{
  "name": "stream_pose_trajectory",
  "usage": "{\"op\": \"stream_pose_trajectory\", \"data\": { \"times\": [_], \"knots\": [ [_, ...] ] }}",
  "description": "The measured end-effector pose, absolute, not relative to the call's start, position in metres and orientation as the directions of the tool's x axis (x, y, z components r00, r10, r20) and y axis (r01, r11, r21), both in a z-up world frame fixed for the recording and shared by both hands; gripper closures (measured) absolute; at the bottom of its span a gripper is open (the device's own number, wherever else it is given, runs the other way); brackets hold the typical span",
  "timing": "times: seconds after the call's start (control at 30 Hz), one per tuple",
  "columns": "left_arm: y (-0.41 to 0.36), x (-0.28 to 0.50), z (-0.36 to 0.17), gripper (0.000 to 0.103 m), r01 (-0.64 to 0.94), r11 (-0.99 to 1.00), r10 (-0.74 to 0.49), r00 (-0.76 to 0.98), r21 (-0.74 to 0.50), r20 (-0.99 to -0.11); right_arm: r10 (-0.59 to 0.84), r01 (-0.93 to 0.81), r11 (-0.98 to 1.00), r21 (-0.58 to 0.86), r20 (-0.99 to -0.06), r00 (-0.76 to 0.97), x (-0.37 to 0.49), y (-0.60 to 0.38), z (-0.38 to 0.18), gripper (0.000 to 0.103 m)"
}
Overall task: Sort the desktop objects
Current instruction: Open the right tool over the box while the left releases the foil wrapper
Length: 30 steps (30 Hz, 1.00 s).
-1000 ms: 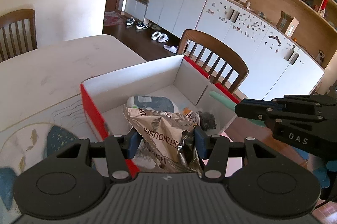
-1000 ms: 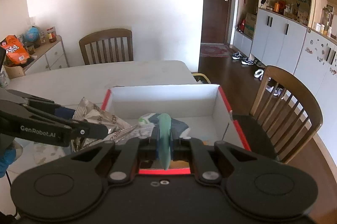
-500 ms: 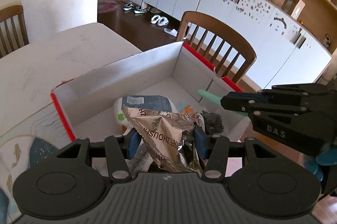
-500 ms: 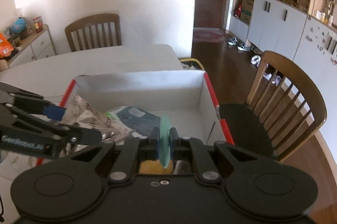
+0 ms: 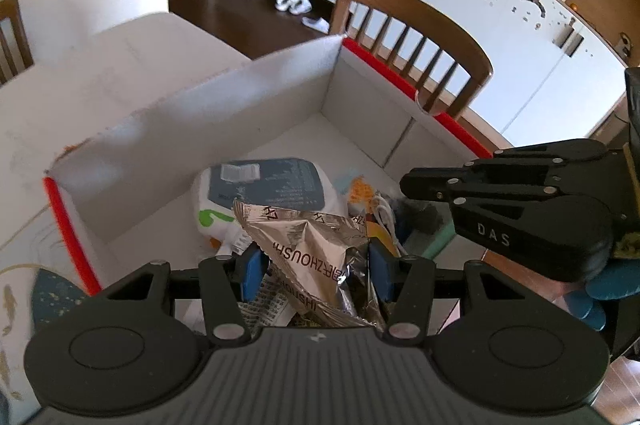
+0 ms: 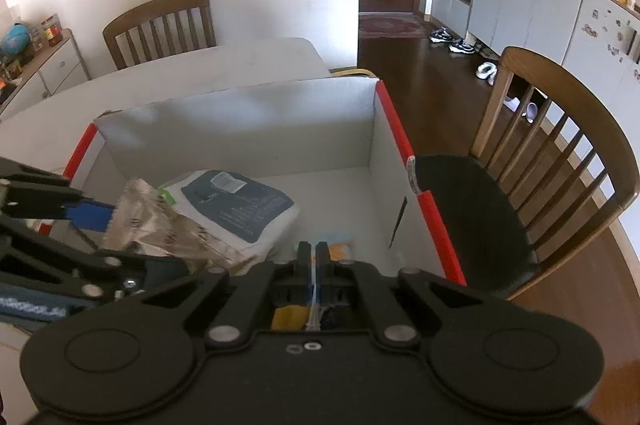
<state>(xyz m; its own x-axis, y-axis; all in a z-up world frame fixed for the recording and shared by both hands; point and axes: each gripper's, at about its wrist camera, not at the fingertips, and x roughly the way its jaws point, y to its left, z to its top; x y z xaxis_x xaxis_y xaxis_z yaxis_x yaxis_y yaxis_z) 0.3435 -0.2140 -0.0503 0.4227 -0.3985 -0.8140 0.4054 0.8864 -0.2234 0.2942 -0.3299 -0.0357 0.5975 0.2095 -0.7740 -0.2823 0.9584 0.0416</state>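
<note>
Two grippers over red-edged box [image 5: 224, 113]. Left gripper [image 5: 314, 265] clamped on silver snack bag [image 5: 316, 253], inside box above white pack [image 5: 264, 185]. Right gripper [image 6: 314, 253] pinched near-closed on thin pale strip, can't ID.

Bare floor is left inside the box [image 6: 248, 129] at its far end, centre of the right wrist view, between the far wall and the white pouch [image 6: 236, 209]. The near half is crowded by that pouch, the foil bag [image 5: 316, 253] and small items heaped at lower centre. Entry from the sides is barred by the red-edged walls. In the left wrist view, the right side above the box is taken up by the right gripper [image 5: 404, 181]. Open desk [image 6: 224, 65] is seen beyond the box; a chair [image 6: 560, 161] stands just beside its right wall.
</note>
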Motion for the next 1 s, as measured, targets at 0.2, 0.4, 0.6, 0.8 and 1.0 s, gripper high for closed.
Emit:
{"op": "stream_pose_trajectory", "data": {
  "times": [0.2, 0.4, 0.6, 0.8, 1.0],
  "knots": [
    [-0.218, 0.349, -0.054, 0.045, 0.427, 0.877, -0.402, 0.404, -0.219, -0.822, 0.23, -0.282, 0.957, 0.07, -0.776, 0.588, 0.294, -0.336, -0.033, 0.086],
    [-0.217, 0.346, -0.049, 0.024, 0.436, 0.876, -0.402, 0.425, -0.206, -0.811, 0.235, -0.275, 0.958, 0.082, -0.775, 0.587, 0.292, -0.342, -0.03, 0.084],
    [-0.208, 0.34, -0.04, 0.022, 0.429, 0.876, -0.419, 0.448, -0.222, -0.789, 0.244, -0.274, 0.957, 0.093, -0.768, 0.592, 0.288, -0.345, -0.026, 0.074],
    [-0.199, 0.332, -0.032, 0.022, 0.417, 0.879, -0.424, 0.466, -0.23, -0.776, 0.254, -0.287, 0.953, 0.095, -0.764, 0.593, 0.281, -0.343, -0.019, 0.072],
    [-0.191, 0.322, -0.023, 0.022, 0.415, 0.877, -0.439, 0.484, -0.243, -0.757, 0.267, -0.303, 0.948, 0.095, -0.756, 0.598, 0.269, -0.336, -0.008, 0.072]
  ]
}}
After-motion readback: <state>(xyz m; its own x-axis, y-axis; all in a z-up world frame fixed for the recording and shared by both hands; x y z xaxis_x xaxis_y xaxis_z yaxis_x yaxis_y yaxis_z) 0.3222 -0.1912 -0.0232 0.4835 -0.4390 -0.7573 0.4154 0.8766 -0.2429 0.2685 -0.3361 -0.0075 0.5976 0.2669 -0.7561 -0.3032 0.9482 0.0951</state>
